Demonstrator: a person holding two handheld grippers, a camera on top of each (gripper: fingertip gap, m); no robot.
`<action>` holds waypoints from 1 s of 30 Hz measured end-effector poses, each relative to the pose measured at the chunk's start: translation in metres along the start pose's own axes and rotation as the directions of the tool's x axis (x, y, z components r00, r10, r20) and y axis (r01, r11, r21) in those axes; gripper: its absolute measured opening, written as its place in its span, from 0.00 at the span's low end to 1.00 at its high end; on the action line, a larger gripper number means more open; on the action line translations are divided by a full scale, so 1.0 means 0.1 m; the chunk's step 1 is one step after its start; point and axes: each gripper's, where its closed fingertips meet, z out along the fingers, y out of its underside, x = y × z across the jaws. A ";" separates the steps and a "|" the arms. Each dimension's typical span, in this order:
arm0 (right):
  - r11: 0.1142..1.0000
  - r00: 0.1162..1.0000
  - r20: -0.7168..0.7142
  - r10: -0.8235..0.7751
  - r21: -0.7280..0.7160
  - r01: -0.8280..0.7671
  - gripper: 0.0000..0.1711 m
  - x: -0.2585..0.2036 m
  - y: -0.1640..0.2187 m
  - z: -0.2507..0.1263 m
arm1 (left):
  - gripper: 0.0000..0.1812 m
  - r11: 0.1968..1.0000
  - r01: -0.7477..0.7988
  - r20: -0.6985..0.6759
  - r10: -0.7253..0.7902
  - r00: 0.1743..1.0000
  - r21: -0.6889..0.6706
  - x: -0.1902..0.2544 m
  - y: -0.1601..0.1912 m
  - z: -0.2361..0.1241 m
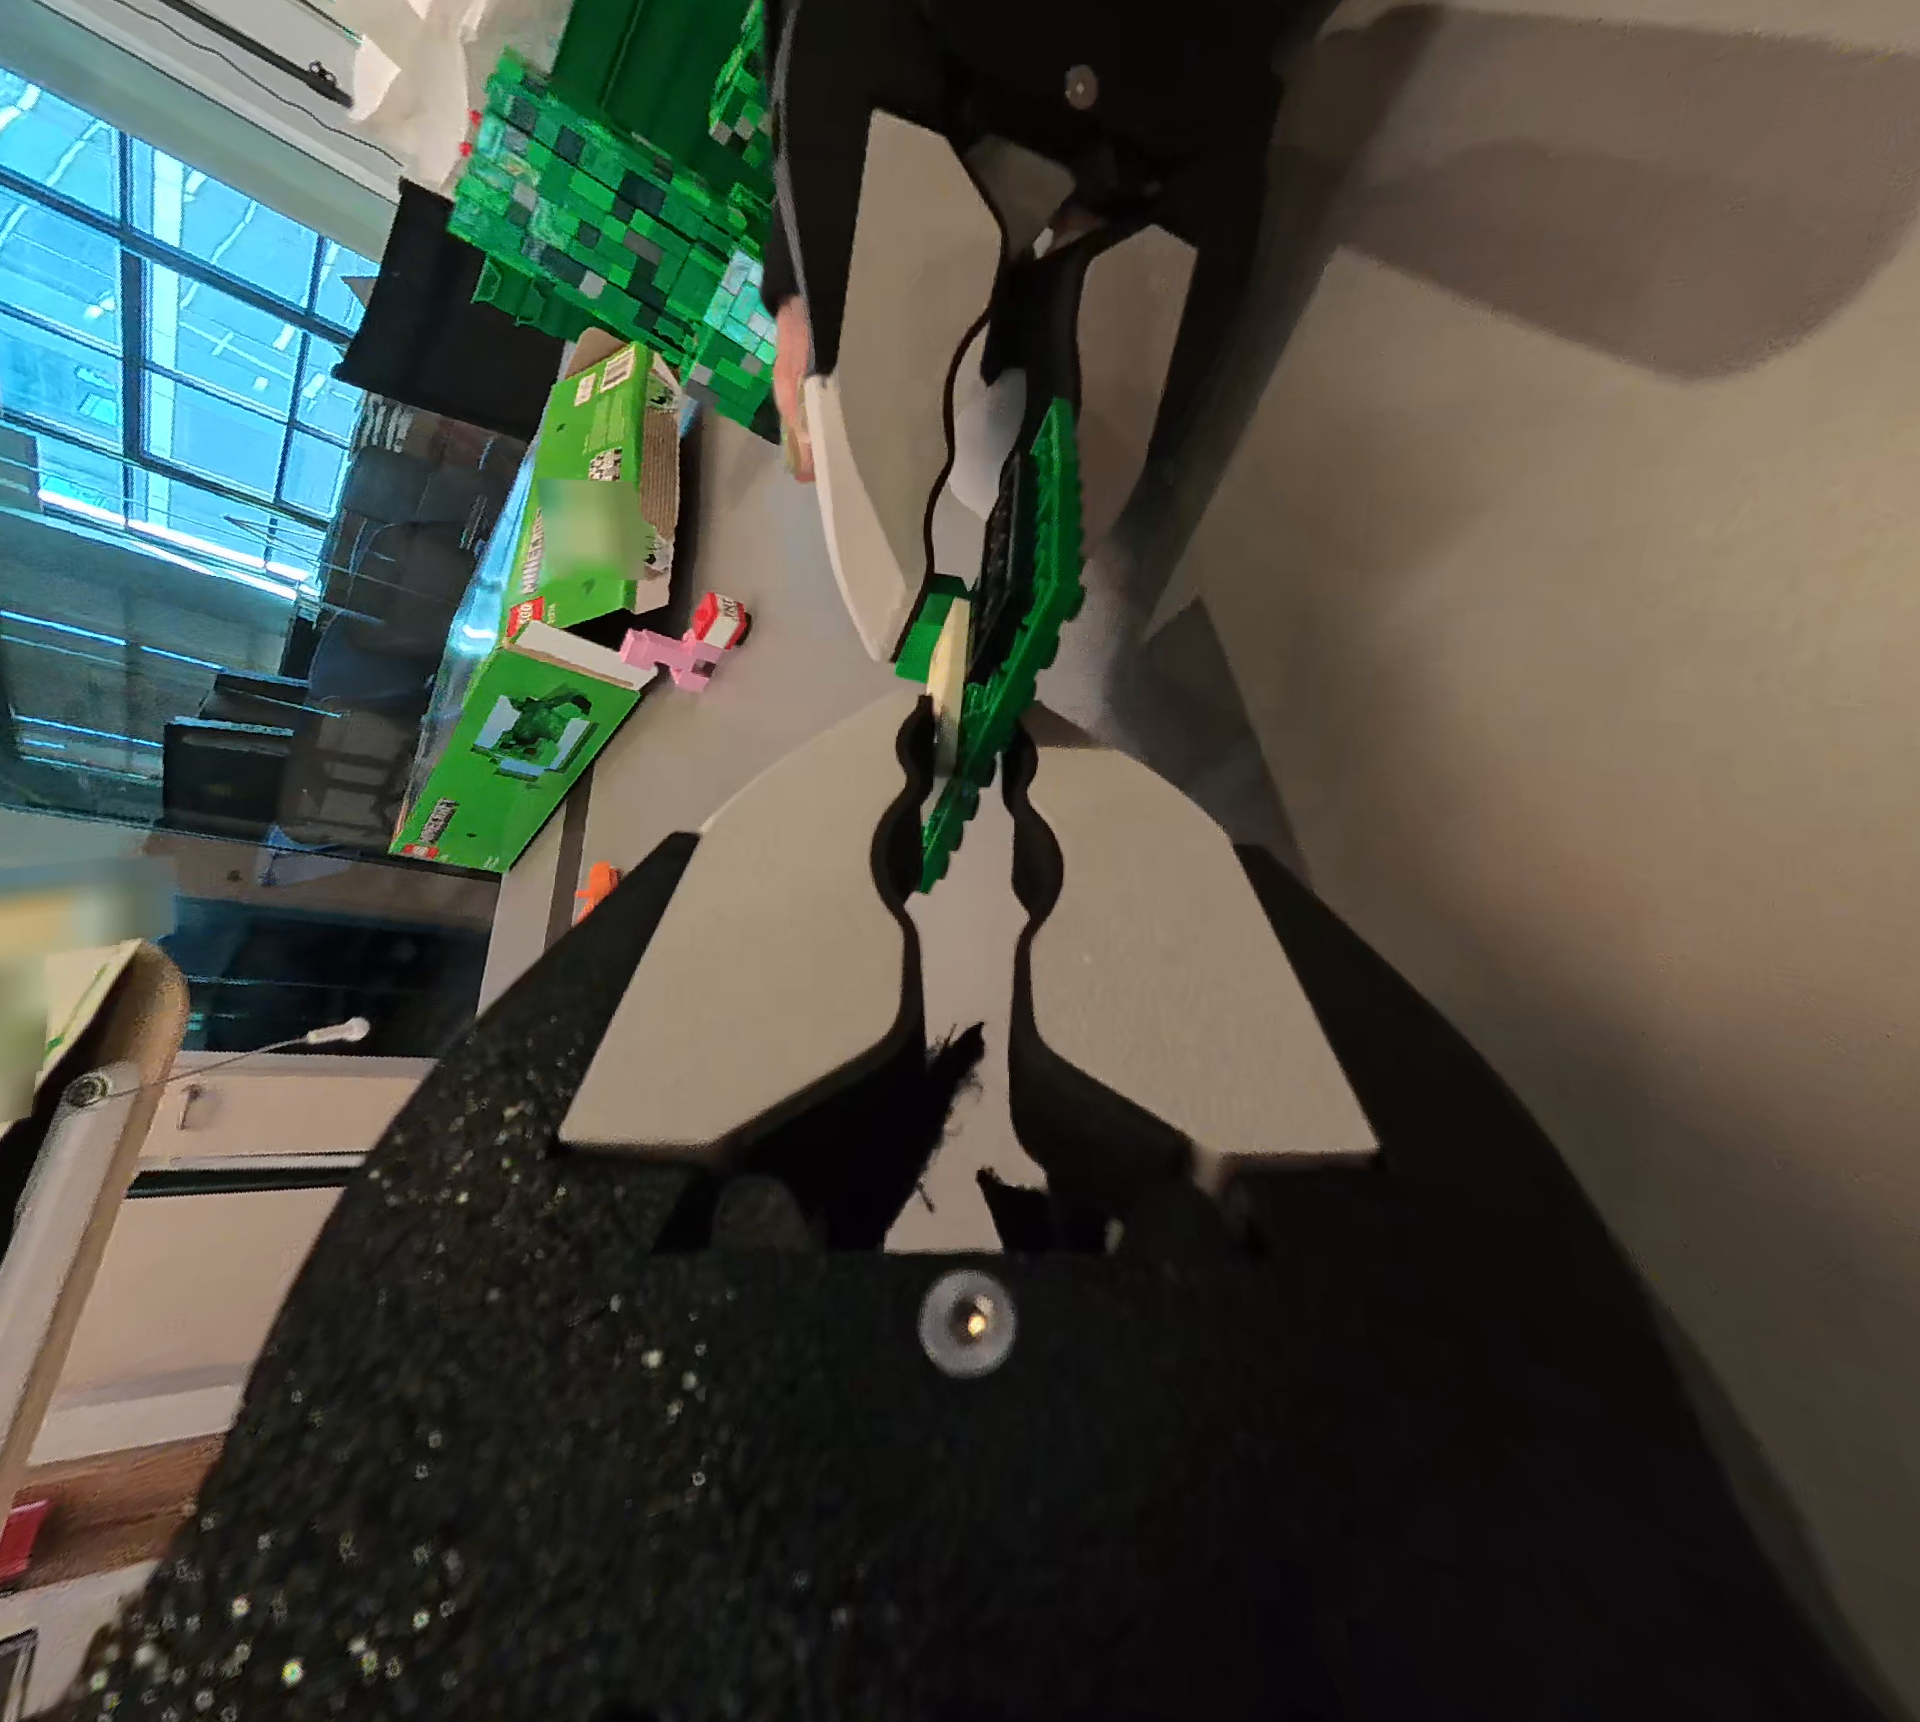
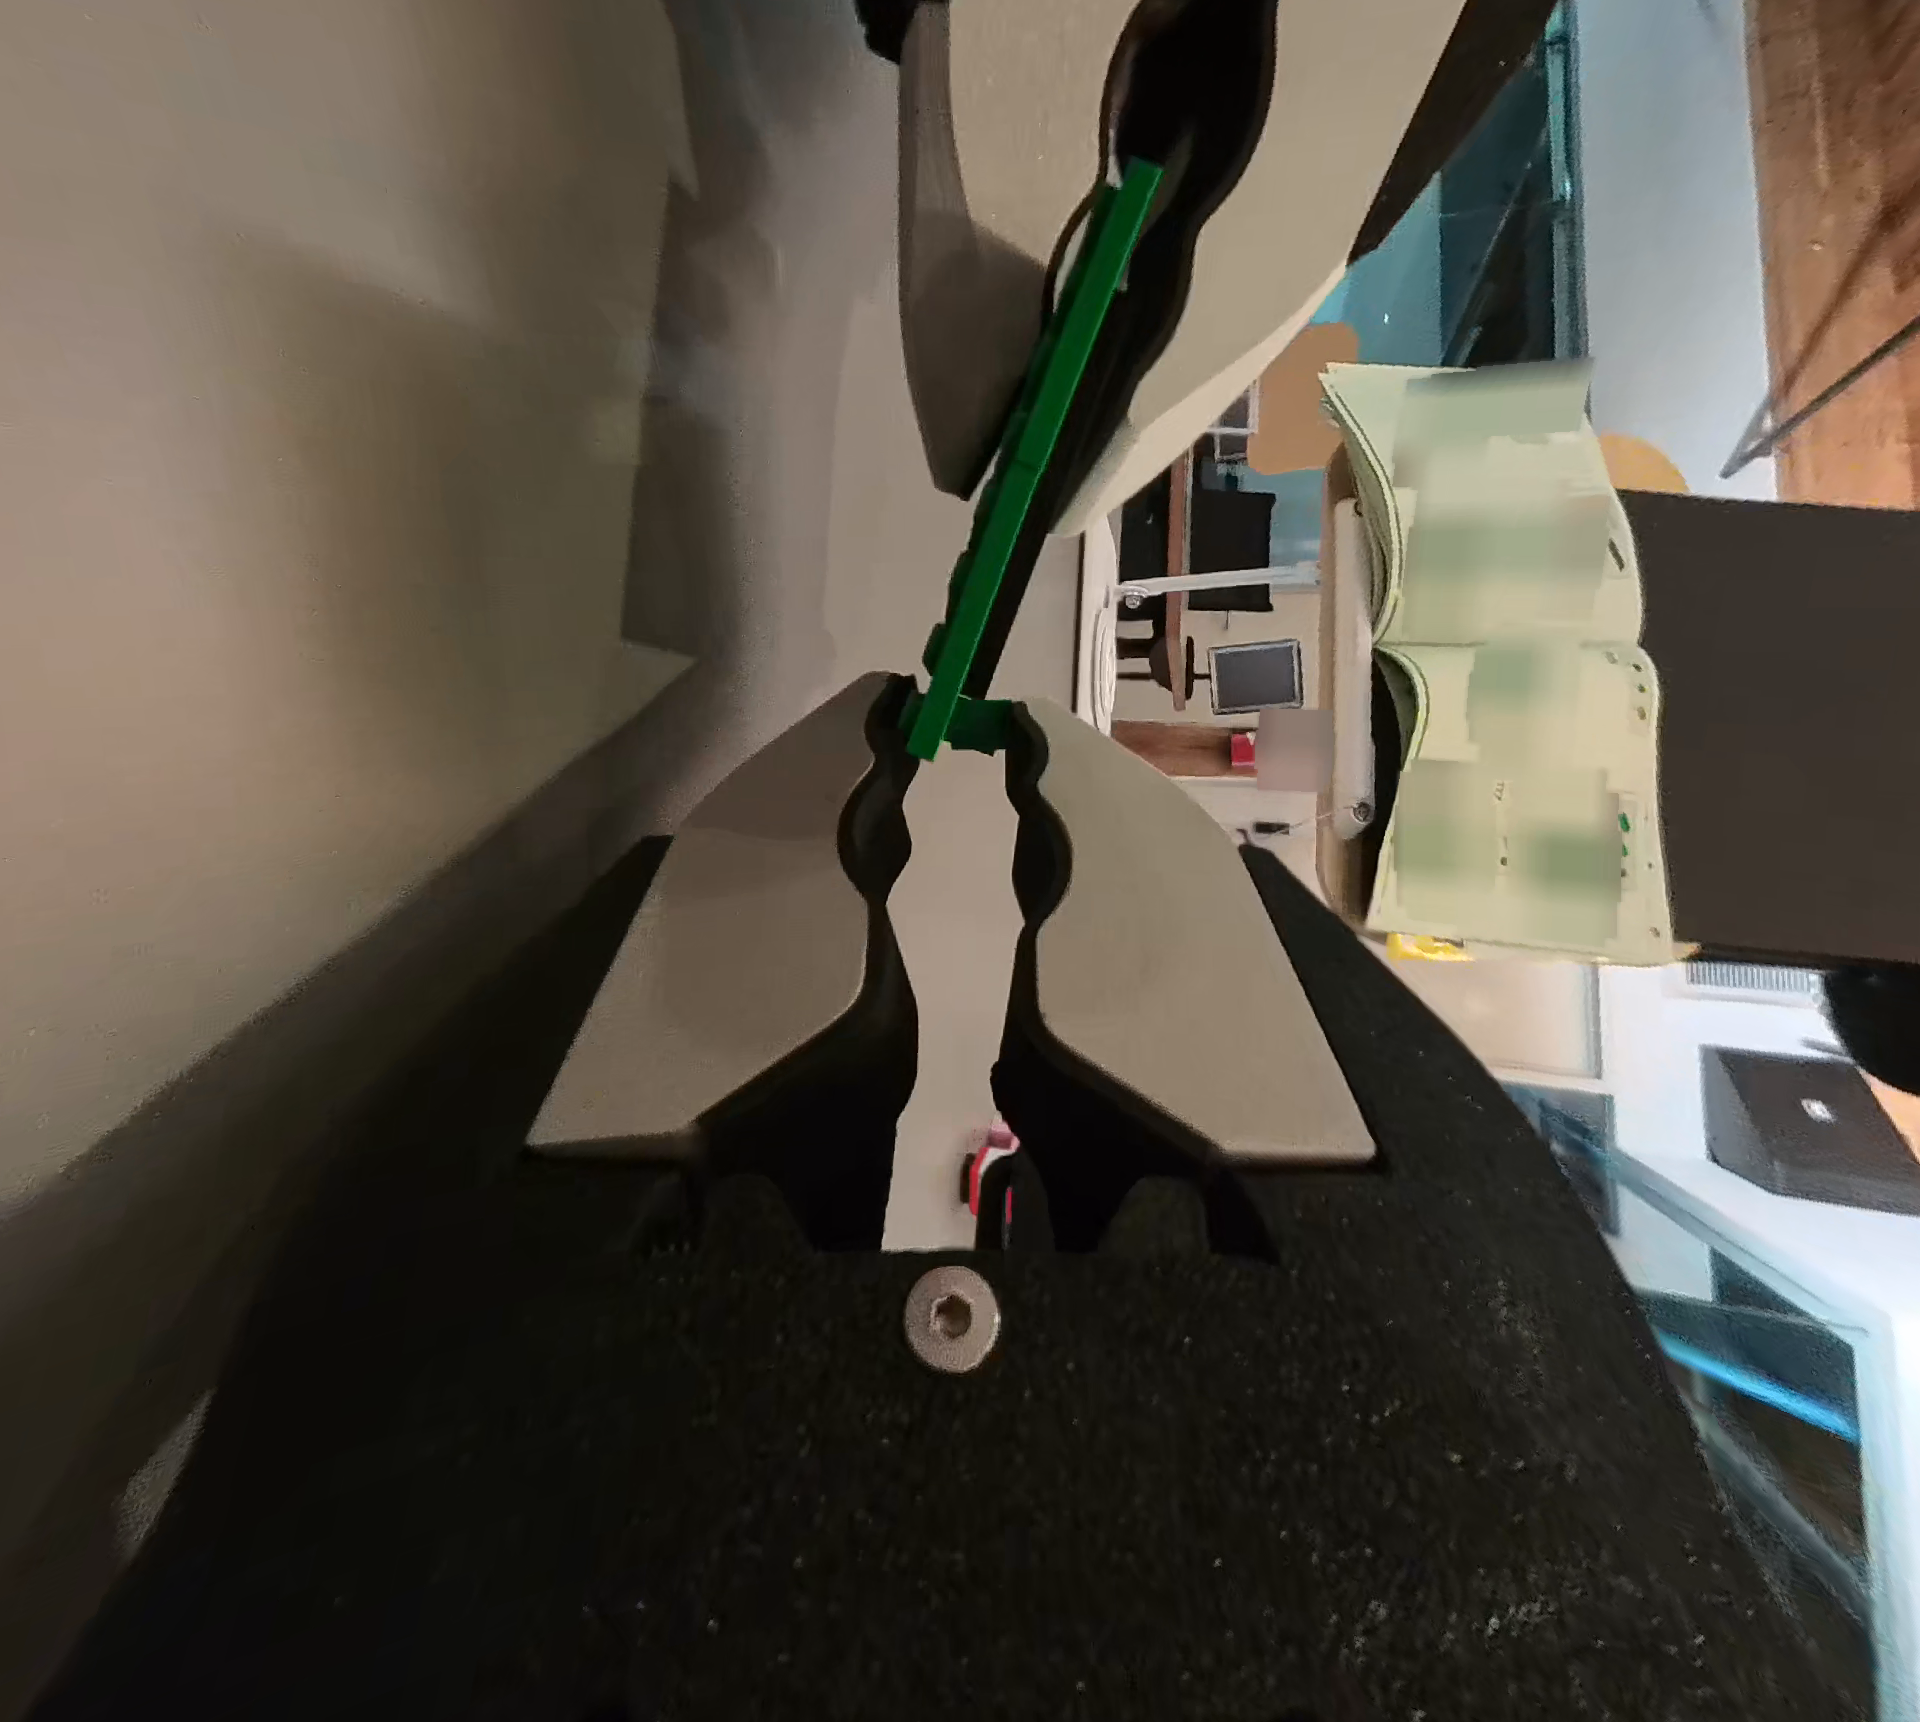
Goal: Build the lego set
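A green Lego plate is held edge-on above the table between both grippers. On it sit a cream piece, a small green brick and black pieces. My left gripper is shut on the plate's near end. My right gripper comes from the far side, almost tip to tip with the left. In the right wrist view the plate runs from my right gripper, shut on its end beside the small green brick, up into the left gripper.
On the grey table lie two green Lego boxes, a large green pixel-pattern model, a pink figure and a red block. An open instruction booklet stands to the right. Only a small space, under 4 cm, lies between the two pairs of fingers.
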 end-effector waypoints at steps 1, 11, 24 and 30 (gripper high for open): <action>1.000 1.000 -0.009 0.004 -0.003 -0.004 0.10 0.02 0.00 0.00 | 0.06 1.000 0.005 0.008 -0.006 1.000 0.003 -0.01 0.00 0.00; 1.000 0.995 -0.099 0.014 -0.022 -0.016 0.12 0.15 0.02 0.00 | 0.06 0.992 0.120 0.084 -0.123 0.989 0.041 -0.12 -0.01 0.00; 0.997 0.990 -0.141 -0.012 -0.075 0.002 0.09 0.21 0.06 -0.01 | 0.08 0.996 0.080 0.120 -0.083 0.989 0.029 -0.14 -0.01 0.00; 0.993 0.988 -0.113 0.107 -0.047 -0.112 0.12 0.20 0.06 0.02 | 0.05 0.998 0.063 0.147 -0.063 0.987 0.004 -0.16 0.02 0.01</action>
